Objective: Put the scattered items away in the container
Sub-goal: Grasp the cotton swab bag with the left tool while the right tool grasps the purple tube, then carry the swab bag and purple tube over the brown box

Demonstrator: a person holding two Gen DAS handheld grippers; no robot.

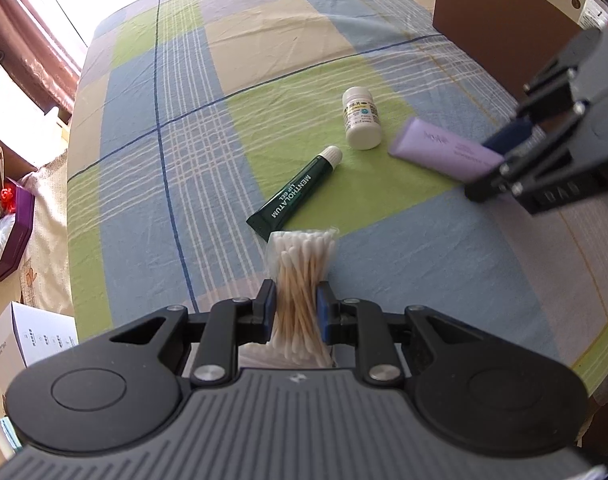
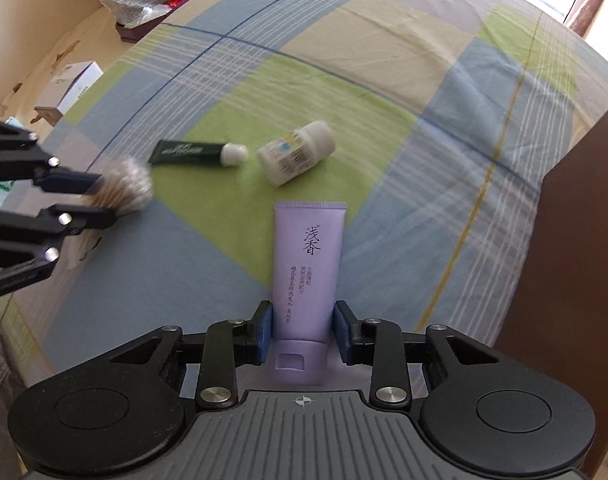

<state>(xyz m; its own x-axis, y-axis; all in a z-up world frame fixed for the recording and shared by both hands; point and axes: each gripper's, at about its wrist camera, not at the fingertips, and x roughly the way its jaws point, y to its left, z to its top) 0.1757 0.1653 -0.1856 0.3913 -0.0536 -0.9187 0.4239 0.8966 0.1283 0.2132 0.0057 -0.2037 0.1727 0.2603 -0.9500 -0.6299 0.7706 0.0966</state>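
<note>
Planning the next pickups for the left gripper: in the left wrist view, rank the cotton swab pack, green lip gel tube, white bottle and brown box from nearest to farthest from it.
1. Cotton swab pack: clamped between the left gripper fingers.
2. Green lip gel tube: lying just beyond the swabs.
3. White bottle: past the tube's cap, slightly right.
4. Brown box: far right corner of the bedsheet.

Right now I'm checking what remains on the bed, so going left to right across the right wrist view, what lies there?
Cotton swab bundle held in the left gripper → green Mentholatum tube → white pill bottle → brown box.
</note>
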